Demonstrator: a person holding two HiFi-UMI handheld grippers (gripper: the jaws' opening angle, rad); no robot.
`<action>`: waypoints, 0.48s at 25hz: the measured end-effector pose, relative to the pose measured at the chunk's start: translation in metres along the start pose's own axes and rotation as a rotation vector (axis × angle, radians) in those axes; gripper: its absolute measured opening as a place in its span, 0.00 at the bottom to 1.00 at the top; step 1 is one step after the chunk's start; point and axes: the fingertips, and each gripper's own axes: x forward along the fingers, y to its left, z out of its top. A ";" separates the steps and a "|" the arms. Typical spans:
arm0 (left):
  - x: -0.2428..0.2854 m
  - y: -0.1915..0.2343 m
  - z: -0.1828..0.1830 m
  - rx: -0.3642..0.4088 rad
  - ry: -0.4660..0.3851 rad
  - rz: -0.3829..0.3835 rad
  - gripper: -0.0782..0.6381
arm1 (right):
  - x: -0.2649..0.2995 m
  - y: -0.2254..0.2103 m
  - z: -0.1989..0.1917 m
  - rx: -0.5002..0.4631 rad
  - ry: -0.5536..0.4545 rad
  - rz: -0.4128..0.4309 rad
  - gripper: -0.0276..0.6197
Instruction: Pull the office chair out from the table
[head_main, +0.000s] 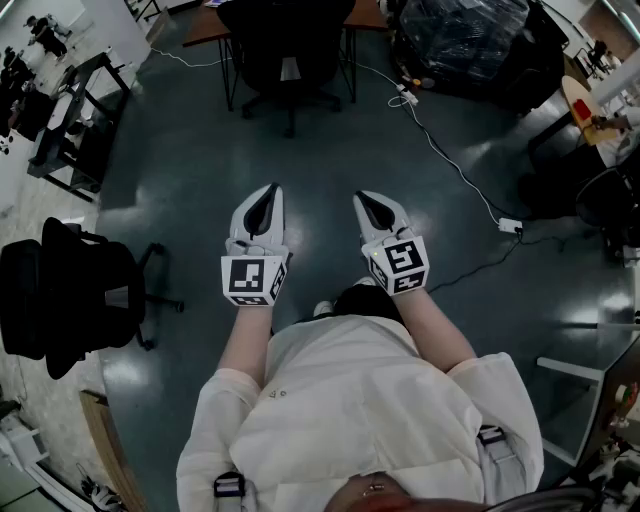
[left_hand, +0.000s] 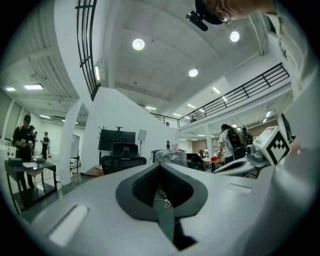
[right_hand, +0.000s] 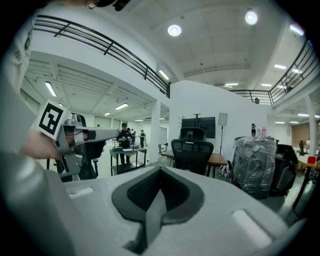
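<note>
A person holds two grippers side by side, both pointing forward over a dark floor (head_main: 200, 170). The left gripper (head_main: 271, 188) is clenched with nothing between its jaws. The right gripper (head_main: 361, 197), just beside it, is clenched and empty too. The chair (head_main: 288, 50) stands well ahead of both grippers, apart from them, pushed in at the bench (head_main: 200, 25) with its back towards them. A cable (head_main: 450, 160) runs across the floor ahead of the right gripper. A second chair (head_main: 70, 295) stands off to the left of the left gripper.
</note>
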 end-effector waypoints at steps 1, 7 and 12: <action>-0.002 0.000 -0.001 0.000 0.002 0.001 0.13 | -0.002 0.001 -0.001 -0.001 0.003 0.000 0.03; -0.010 -0.003 -0.002 -0.001 0.001 0.004 0.13 | -0.008 0.003 -0.003 -0.008 0.010 -0.005 0.03; -0.015 -0.001 -0.006 -0.005 0.000 0.013 0.13 | -0.011 0.004 -0.008 -0.007 0.019 -0.029 0.03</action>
